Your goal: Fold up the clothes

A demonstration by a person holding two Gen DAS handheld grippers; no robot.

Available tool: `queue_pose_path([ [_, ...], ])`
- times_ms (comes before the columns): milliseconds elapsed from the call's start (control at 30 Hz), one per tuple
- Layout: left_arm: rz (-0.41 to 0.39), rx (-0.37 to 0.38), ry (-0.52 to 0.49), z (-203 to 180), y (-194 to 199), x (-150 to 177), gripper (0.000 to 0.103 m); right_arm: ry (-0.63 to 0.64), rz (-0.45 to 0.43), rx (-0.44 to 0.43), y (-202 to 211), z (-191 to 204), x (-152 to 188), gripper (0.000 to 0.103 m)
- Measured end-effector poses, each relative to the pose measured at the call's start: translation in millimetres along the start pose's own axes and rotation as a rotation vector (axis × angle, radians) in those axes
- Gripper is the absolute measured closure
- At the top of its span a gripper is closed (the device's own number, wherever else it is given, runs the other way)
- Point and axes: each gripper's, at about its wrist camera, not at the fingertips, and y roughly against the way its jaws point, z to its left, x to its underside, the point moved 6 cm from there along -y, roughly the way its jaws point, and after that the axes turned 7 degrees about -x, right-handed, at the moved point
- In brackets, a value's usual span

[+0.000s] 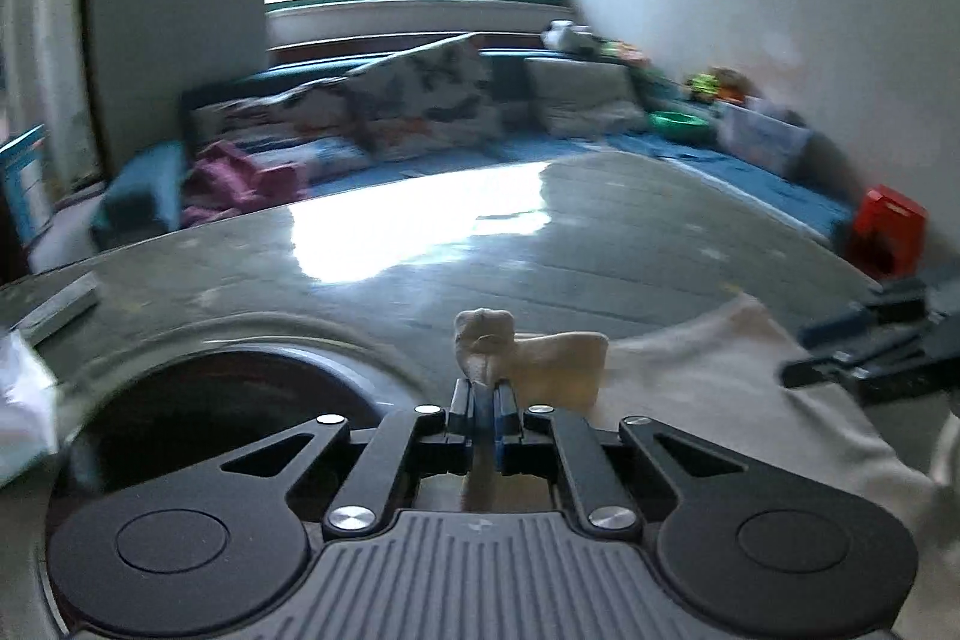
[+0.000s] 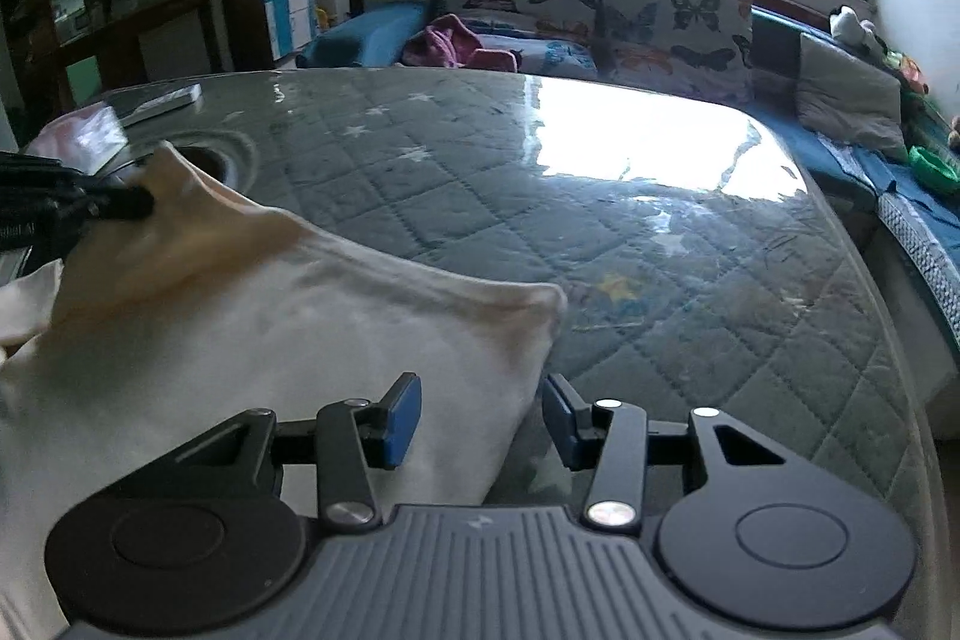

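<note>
Cream garment (image 2: 252,334) lies on the glass-topped quilted table (image 2: 660,232). My left gripper (image 1: 483,403) pinches one bunched corner; my right gripper (image 2: 480,418) stands spread over the garment's edge.

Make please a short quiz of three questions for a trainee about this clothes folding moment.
1. True or false: the left gripper is shut on the cream garment.
2. How do the jaws of the right gripper stand? A) apart, over the garment's edge B) clamped on it.
3. Fill in: behind the table, on the sofa, lies a crumpled ____ cloth.

Key: 1 true; 2 A; 3 pink.
</note>
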Motion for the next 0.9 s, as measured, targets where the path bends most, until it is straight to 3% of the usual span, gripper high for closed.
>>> queue_pose_path([
  [167, 0.04, -0.034, 0.018, 19.1, -18.1, 3.4, 0.097, -0.025, 0.0, 0.011, -14.5, -11.3, -10.1, 0.07],
  [333, 0.06, -0.048, 0.048, 26.8, -26.1, 10.5, 0.097, -0.005, -0.003, 0.017, -29.2, -10.6, -23.5, 0.097],
  [600, 0.113, -0.135, 0.144, 57.6, -42.8, 14.4, 0.093, 0.076, -0.014, 0.077, -61.6, -6.1, -52.2, 0.099],
  [733, 0.116, -0.191, 0.192, 72.9, -45.0, 9.9, 0.093, 0.1, -0.012, 0.093, -70.1, -3.8, -60.2, 0.094],
  [900, 0.055, -0.124, 0.175, 60.8, -26.5, -2.4, 0.093, 0.098, -0.031, 0.089, -61.9, -1.4, -62.0, 0.09],
])
